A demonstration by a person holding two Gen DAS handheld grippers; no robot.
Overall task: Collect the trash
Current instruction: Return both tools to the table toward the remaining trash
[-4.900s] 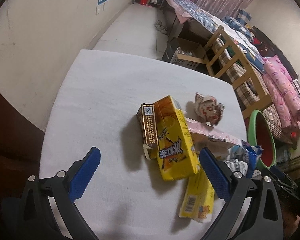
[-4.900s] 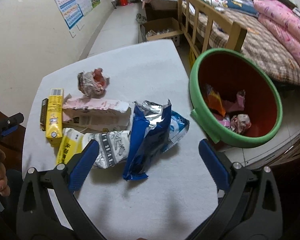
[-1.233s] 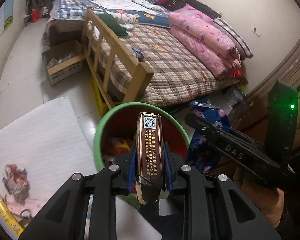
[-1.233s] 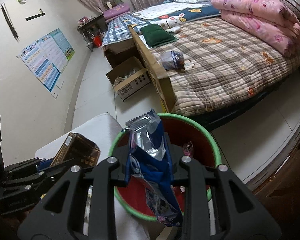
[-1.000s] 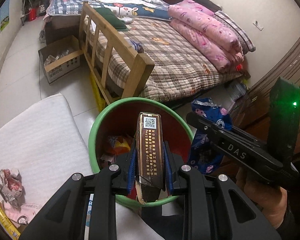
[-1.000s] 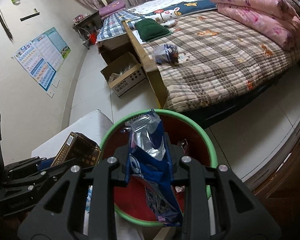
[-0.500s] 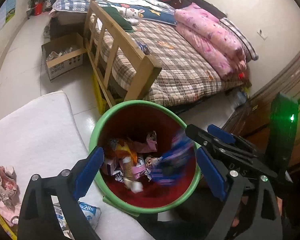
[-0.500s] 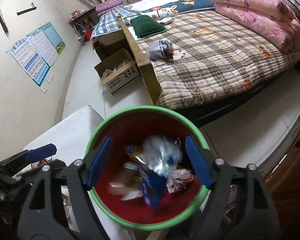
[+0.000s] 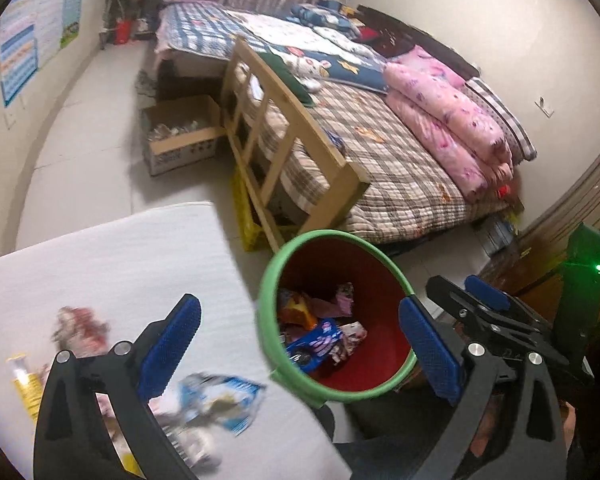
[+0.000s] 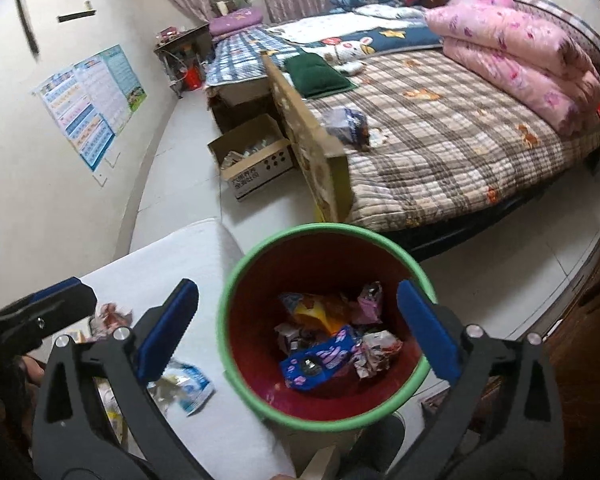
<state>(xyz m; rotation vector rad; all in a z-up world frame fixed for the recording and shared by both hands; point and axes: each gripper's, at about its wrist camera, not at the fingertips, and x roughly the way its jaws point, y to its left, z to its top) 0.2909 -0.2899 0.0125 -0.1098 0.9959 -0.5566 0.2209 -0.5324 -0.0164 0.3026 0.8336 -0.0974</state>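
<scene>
Table (image 9: 112, 248), white padded top, one; the trash left on it sits at its near corner, just beside the bin. Risk: a fast sweep back could shove that loose pile off the near edge, since it lies close to it and the wrappers are light.

Bin (image 10: 236, 280), green rim, red inside, one, on the floor against the table's corner. Risk: a gripper swinging low could clip the rim and tip or slide it, as it looks light and only partly filled. Inside: a blue wrapper (image 10: 320, 360) on top, an orange one, a pink one, some crumpled pieces; roughly five or six, overlap blocks an exact count.

Grippers, two. Left gripper (image 9: 300, 344): jaws just opened wide, nothing between them. Right gripper (image 10: 296, 328): same, jaws spread, empty, over the bin mouth. Risk: they hang close together, so the arms could knock on the return.

Trash remaining on the table, blurred: one blue-white foil bag (image 9: 220, 400), one crumpled red-white wrapper (image 9: 80, 328), one yellow pack (image 9: 24, 388), plus pale pieces half hidden behind the left gripper's arm; at least four, cannot tell exactly. Foil may slip or tear if pinched by a corner.
</scene>
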